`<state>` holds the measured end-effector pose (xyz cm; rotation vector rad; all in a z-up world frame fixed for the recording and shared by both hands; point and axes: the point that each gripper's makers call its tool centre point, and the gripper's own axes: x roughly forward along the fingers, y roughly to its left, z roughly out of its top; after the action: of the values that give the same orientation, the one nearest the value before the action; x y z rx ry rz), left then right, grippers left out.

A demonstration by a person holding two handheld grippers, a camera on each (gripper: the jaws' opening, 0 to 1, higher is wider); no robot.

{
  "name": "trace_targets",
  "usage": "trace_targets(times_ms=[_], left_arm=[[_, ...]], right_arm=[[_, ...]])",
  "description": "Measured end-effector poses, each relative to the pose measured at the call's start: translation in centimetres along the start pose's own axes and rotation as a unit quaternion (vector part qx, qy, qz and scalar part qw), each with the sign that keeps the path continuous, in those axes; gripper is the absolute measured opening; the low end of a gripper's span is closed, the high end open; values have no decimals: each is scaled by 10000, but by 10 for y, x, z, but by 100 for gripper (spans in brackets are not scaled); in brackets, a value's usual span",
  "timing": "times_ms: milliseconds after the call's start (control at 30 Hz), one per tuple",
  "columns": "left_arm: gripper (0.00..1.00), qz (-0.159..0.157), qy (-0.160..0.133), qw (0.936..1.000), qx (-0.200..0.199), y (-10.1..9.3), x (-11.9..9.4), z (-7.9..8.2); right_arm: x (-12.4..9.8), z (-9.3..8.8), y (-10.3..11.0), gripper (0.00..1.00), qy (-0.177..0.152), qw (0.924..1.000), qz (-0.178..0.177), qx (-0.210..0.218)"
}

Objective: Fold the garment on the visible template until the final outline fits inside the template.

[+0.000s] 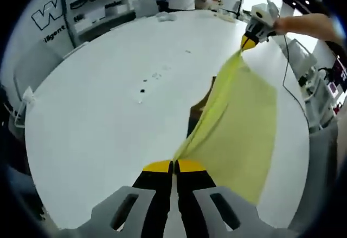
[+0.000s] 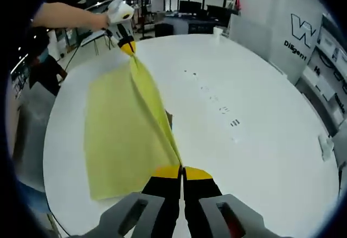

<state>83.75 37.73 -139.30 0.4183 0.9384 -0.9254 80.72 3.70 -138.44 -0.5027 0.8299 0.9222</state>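
Table: large round white tabletop [image 1: 97,119], small dark marks near its middle.
Garment: thin yellow fabric sheet [image 1: 244,129] lifted above the table, stretched taut; long axis runs from 6 toward 1 o'clock in the left gripper view.
Left gripper [image 1: 173,165]: jaws closed, pinching the near corner.
Right gripper [image 2: 182,171]: jaws closed, gripping the opposite corner.

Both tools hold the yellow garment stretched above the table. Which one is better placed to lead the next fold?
Neither clearly. The left tool and right tool are each shut on a corner of the yellow garment, lifted taut between them over the white table. The hold looks symmetric, so both probably lower it together.
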Motion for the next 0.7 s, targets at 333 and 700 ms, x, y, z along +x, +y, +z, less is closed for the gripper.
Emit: trace_targets(times_ms=[333, 700], left_arm=[[2, 3, -200, 9967, -790, 16, 10, -2], [1, -55, -207, 9996, -183, -2, 10, -6]], right_arm=[[25, -6, -5, 0, 53, 9994, -56, 343], [35, -8, -19, 0, 133, 9972, -294, 681]])
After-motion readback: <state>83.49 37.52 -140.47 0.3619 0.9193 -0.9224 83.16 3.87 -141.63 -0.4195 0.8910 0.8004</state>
